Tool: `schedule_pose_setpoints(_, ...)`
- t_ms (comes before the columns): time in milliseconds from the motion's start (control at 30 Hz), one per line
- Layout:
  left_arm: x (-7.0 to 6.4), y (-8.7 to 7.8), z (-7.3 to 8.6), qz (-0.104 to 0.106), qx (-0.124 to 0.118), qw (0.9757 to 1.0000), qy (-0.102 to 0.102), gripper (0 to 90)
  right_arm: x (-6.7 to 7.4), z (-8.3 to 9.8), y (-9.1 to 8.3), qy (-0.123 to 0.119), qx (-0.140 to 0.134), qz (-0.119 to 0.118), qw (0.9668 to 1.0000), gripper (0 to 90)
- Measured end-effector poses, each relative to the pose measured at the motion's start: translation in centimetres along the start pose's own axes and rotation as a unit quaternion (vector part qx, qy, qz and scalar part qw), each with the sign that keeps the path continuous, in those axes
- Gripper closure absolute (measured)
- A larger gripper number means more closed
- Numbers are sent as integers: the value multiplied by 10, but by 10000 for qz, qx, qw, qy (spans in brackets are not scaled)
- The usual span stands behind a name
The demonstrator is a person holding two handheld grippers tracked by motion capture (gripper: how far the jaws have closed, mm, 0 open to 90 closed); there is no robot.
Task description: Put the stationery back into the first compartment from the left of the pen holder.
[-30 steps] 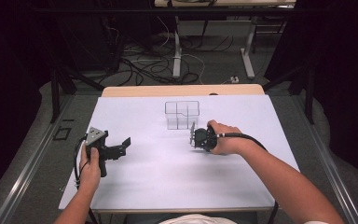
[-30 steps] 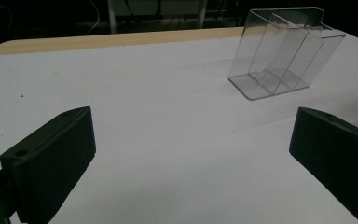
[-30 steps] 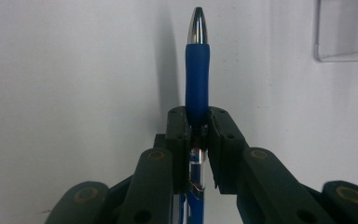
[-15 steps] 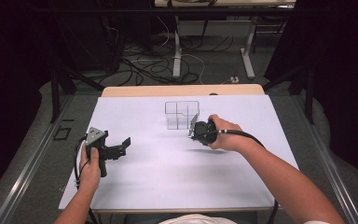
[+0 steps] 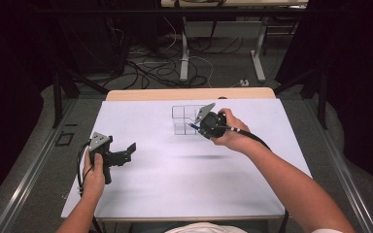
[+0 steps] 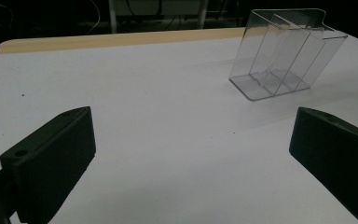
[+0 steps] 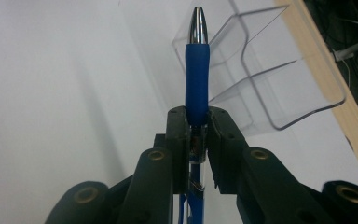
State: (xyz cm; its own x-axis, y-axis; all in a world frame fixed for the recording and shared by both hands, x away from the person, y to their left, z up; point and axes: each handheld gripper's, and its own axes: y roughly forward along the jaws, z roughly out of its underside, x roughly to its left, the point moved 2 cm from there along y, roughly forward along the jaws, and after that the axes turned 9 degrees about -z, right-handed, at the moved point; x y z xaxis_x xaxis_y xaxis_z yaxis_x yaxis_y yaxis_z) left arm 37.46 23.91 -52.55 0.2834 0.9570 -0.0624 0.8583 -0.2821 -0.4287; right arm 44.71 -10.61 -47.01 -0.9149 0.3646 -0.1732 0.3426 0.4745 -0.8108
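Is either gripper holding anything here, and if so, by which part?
The right gripper holds a blue pen, its fingers clamped just below the blue rubber grip, silver tip pointing away. The left gripper is open and holds nothing.

White table (image 5: 175, 194), clear organizer (image 6: 284, 56)

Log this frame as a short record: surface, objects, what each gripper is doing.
surface: white table top, wooden strip at far edge
objects: clear plastic divided organizer; blue pen
left gripper: open, holding nothing, low over table, organizer ahead
right gripper: shut on blue pen, silver tip pointing toward organizer
pen placement: not yet in organizer
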Motion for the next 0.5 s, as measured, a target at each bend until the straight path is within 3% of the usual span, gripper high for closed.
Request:
schedule_pose_setpoints(33, 0, 0, 0, 1, -6, 10000, -4, 2, 0, 0, 0, 0, 0, 0, 10000, 797)
schedule_pose_setpoints(67, 0, 0, 0, -2, -3, 10000, -16, 2, -3, -3, -3, 103, -253, -12, 9996, 797)
schedule_pose_setpoints(167, 0, 1, 0, -10, 6, 10000, -25, 2, -5, -6, -6, 259, -461, 6, 9986, 797)
schedule_pose_setpoints(233, 1, 1, 0, -16, 24, 10000, -18, 2, -8, -10, -10, 484, -809, -21, 9955, 797)
schedule_pose_setpoints(300, 1, 1, 0, -19, 20, 10000, -19, 2, -10, -12, -11, 542, -904, -32, 9944, 797)
schedule_pose_setpoints(367, 1, 1, 0, -18, 16, 10000, -19, 2, -15, -15, -13, 775, -1130, 77, 9905, 797)
schedule_pose_setpoints(400, 1, 1, 0, -16, 20, 10000, -13, 2, -15, -15, -13, 775, -1130, 77, 9905, 797)
schedule_pose_setpoints(500, 1, 1, 0, -13, 18, 10000, -15, 2, -19, -18, -15, 1068, -1439, 93, 9838, 797)
